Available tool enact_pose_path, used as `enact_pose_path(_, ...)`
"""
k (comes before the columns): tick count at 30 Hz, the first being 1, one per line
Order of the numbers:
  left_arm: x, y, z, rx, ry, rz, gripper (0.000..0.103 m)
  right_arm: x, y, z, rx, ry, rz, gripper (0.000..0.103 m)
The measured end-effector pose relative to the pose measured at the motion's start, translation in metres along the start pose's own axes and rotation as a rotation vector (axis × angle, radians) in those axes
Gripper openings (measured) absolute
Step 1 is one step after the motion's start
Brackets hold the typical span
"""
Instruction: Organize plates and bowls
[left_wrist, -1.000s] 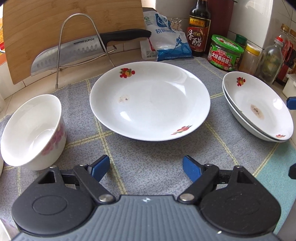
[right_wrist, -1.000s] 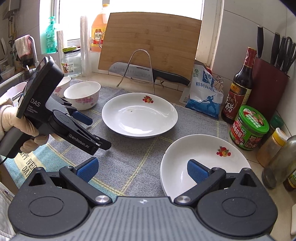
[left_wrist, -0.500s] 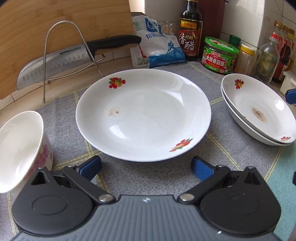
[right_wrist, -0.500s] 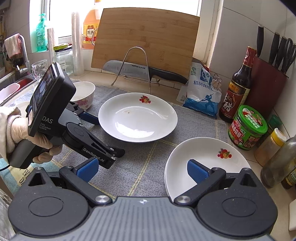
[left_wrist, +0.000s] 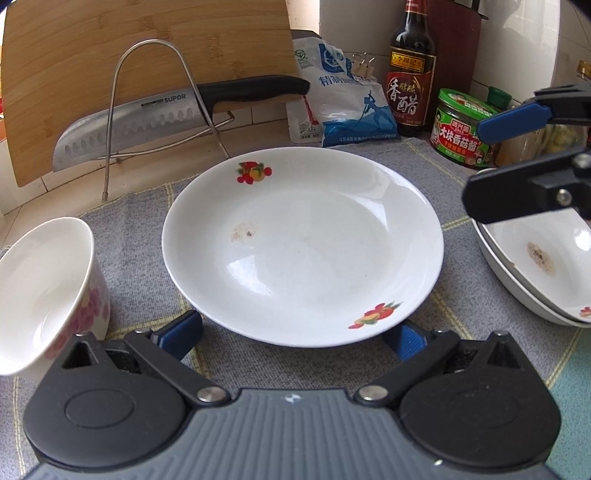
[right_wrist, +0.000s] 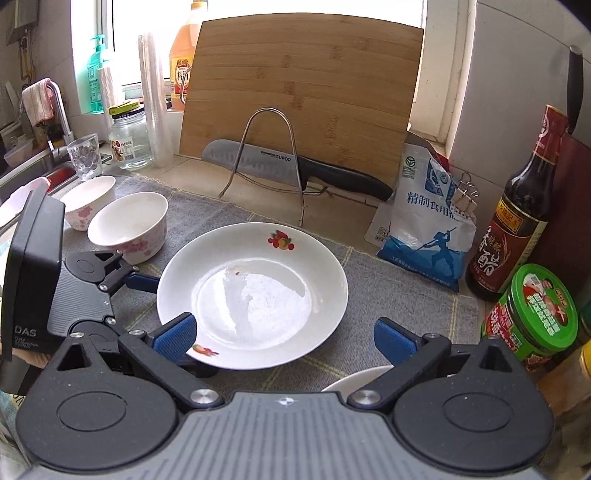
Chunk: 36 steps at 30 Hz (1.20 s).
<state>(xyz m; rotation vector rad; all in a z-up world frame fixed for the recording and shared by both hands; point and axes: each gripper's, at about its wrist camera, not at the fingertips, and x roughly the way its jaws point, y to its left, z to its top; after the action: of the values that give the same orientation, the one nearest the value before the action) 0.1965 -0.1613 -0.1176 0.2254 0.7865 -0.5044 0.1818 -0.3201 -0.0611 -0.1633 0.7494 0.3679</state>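
We log the left gripper (left_wrist: 295, 334), jaws just opened wide: white fruit-print plate (left_wrist: 303, 243) rests on the mat, near rim between its fingers (left_wrist: 181, 330), untouched. Right gripper (right_wrist: 284, 338) wide, empty.

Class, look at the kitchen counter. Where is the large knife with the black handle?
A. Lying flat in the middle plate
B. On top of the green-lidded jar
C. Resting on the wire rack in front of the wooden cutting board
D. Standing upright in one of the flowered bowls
C: the knife lies across the wire rack, just in front of the leaning cutting board.
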Motion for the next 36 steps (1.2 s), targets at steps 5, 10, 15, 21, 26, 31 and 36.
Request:
enact_pose_path(5,0.002,0.001,0.001,0.018,-0.008,-0.016,0.103,0.036,-0.018,0.011,-0.033,0.077,0.052,0.103)
enact_pose_path(10,0.001,0.001,-0.001,0.027,-0.031,-0.024,0.103,0.064,-0.030,0.021,-0.071,0.136,0.115,0.103)
enact_pose_path(15,0.000,0.000,-0.002,0.025,-0.041,-0.020,0.103,0.092,-0.038,0.033,-0.091,0.191,0.196,0.103)
enact_pose_path(21,-0.003,-0.001,-0.004,0.032,-0.049,-0.003,0.103,0.120,-0.040,0.045,-0.136,0.242,0.264,0.103)
enact_pose_path(26,-0.005,-0.003,-0.005,0.051,-0.060,0.008,0.103,0.134,-0.044,0.055,-0.141,0.269,0.318,0.103)
enact_pose_path(31,-0.007,-0.005,-0.006,0.069,-0.067,0.017,0.103,0.144,-0.049,0.065,-0.116,0.286,0.382,0.103)
enact_pose_path(36,-0.007,-0.006,-0.006,0.085,-0.075,0.021,0.103,0.153,-0.052,0.071,-0.093,0.316,0.429,0.100)
